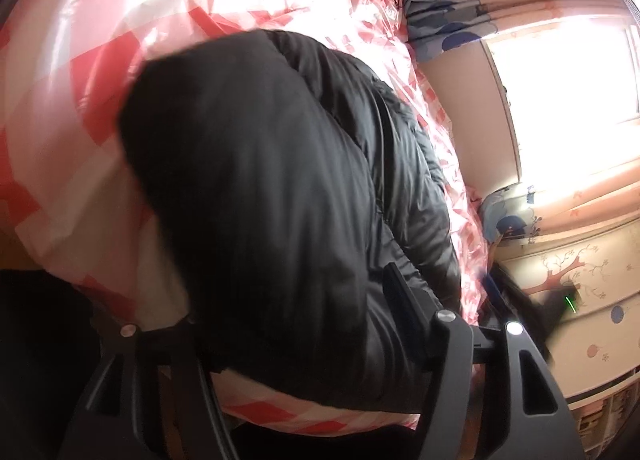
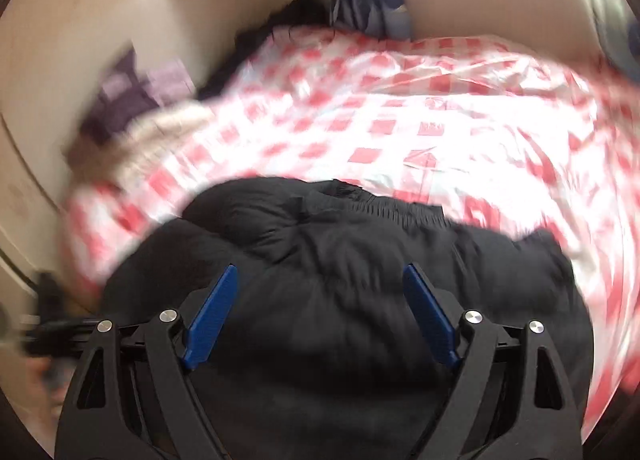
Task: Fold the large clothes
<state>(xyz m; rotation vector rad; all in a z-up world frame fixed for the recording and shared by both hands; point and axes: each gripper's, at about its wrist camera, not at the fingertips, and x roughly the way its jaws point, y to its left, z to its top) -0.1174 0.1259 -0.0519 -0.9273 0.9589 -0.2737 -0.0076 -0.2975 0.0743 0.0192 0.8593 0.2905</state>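
A black puffer jacket (image 1: pixel 272 188) lies bunched on the bed's red-and-white checked plastic sheet (image 1: pixel 80 72). It also shows in the right wrist view (image 2: pixel 340 280). My left gripper (image 1: pixel 276 320) is spread wide around the jacket's near edge; its right finger (image 1: pixel 404 300) shows and the left one is hidden behind the fabric. My right gripper (image 2: pixel 320 308) is open, its blue pads (image 2: pixel 212 312) wide apart just above the jacket, holding nothing. The right wrist view is blurred.
The checked sheet (image 2: pixel 400 112) covers the whole bed. Blue patterned bedding (image 1: pixel 448 24) and dark clothes lie at the head. A bright window (image 1: pixel 568 100) and a decorated cabinet (image 1: pixel 580 272) stand to the right. Purple and beige cloth (image 2: pixel 132 108) sits at the bed's left.
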